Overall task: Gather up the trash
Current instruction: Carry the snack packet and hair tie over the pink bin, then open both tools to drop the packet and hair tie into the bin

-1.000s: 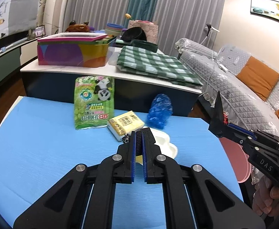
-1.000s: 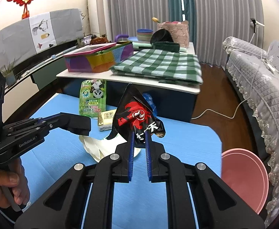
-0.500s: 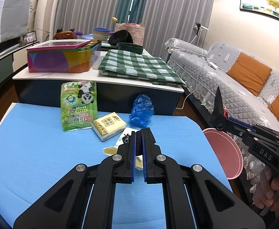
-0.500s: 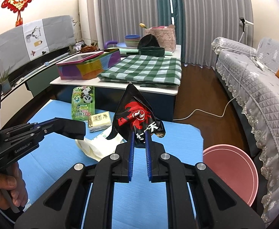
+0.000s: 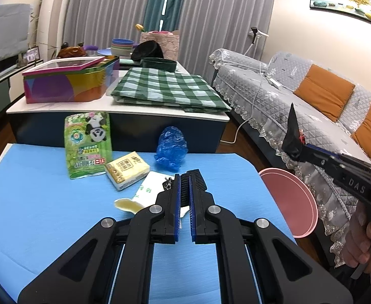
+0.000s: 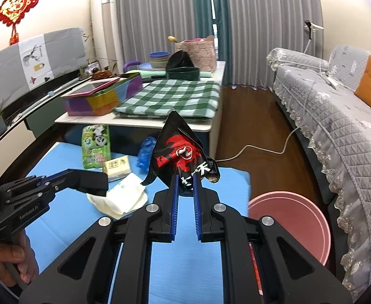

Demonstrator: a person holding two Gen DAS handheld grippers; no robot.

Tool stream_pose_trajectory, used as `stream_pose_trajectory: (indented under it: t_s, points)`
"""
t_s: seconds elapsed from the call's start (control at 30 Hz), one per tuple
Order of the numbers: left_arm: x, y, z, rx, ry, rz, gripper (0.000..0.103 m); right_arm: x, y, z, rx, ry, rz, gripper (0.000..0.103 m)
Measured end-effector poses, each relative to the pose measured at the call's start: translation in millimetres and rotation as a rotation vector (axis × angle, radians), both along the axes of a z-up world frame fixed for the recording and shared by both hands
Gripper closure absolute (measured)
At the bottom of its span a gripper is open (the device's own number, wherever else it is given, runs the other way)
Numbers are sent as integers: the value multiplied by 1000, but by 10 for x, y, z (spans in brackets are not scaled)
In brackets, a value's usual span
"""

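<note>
My right gripper (image 6: pixel 184 180) is shut on a black and red snack wrapper (image 6: pixel 182 153) and holds it in the air near the right end of the blue table (image 6: pixel 205 266); the wrapper also shows in the left wrist view (image 5: pixel 292 136). A pink bin (image 6: pixel 290 221) stands on the floor to the right of the table. My left gripper (image 5: pixel 184 177) is shut and empty, above a white paper wrapper (image 5: pixel 149 188). A green panda packet (image 5: pixel 87 141), a yellow tissue pack (image 5: pixel 127 169) and a crumpled blue bag (image 5: pixel 171 149) lie on the table.
A low white table (image 5: pixel 58 107) behind holds a colourful tin (image 5: pixel 68 83), a green checked cloth (image 5: pixel 167 90) and bowls. A grey sofa (image 6: pixel 337 131) with orange cushions runs along the right. A white cable (image 6: pixel 256 149) lies on the wooden floor.
Both grippers have drawn back and to the right. The pink bin now shows larger in both views. The right gripper still holds the wrapper.
</note>
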State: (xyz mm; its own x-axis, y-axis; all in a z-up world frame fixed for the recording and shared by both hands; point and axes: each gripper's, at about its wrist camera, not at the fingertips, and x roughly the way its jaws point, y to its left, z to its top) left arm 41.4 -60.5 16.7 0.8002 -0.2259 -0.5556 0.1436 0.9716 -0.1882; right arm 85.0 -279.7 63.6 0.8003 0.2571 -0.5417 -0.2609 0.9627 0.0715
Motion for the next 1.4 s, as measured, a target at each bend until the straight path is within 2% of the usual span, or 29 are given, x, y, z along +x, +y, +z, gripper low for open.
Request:
stream_pose_trajectory:
  t_s: [0.37, 0.63, 1.07, 1.4]
  points:
    - [8, -455, 99, 21, -7, -84, 97, 32, -590, 248, 8, -30, -123, 91]
    - [85, -890, 110, 19, 2, -142, 97, 75, -1043, 333, 69, -21, -209, 91]
    - [391, -1697, 27, 23, 29, -247, 97, 141, -1582, 257, 122, 15, -316, 91]
    - [606, -2179, -105, 15, 52, -318, 97, 250, -1957, 38, 166, 81, -383, 91]
